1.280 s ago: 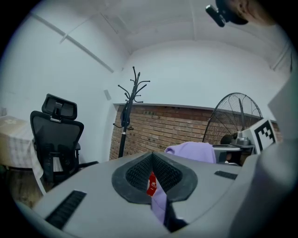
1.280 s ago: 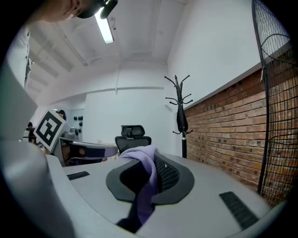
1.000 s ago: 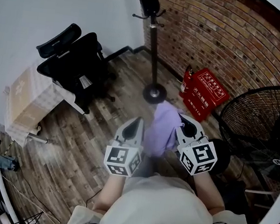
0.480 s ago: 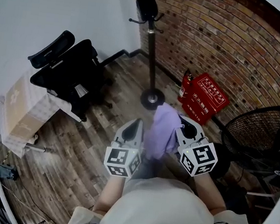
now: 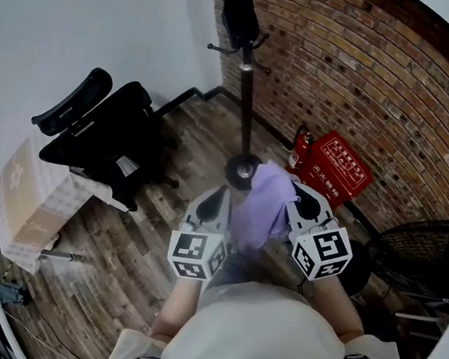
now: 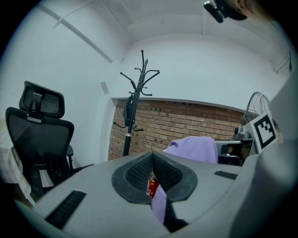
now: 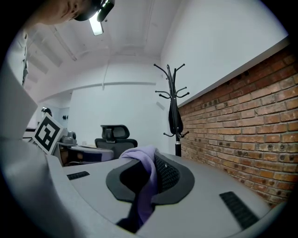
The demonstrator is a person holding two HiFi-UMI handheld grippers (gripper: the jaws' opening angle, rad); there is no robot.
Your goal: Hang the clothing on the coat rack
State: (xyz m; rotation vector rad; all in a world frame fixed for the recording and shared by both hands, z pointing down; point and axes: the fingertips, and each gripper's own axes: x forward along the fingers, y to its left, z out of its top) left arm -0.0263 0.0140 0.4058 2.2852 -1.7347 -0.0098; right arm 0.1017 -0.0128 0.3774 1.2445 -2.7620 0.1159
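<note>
A light purple garment [image 5: 260, 204] hangs from my right gripper [image 5: 295, 192], which is shut on it; the cloth [image 7: 145, 179] runs down between the pads. My left gripper [image 5: 221, 194] sits just left of the garment with its jaws shut, and the purple cloth [image 6: 195, 148] shows beyond its tips. The black coat rack [image 5: 247, 89] stands ahead by the brick wall, its round base [image 5: 243, 169] just past the garment. A dark item [image 5: 236, 7] hangs on the upper hooks of the coat rack [image 6: 132, 116] [image 7: 174, 111].
A black office chair [image 5: 105, 129] stands to the left, with a cloth-draped box [image 5: 25, 196] beside it. A red case [image 5: 335, 167] and a fire extinguisher [image 5: 299, 147] lean at the brick wall. A floor fan [image 5: 429, 254] is at the right.
The view has moved toward the coat rack, whose base now lies closer to the garment; the fan has slid off to the right. Both grippers keep their pose and the right keeps its hold.
</note>
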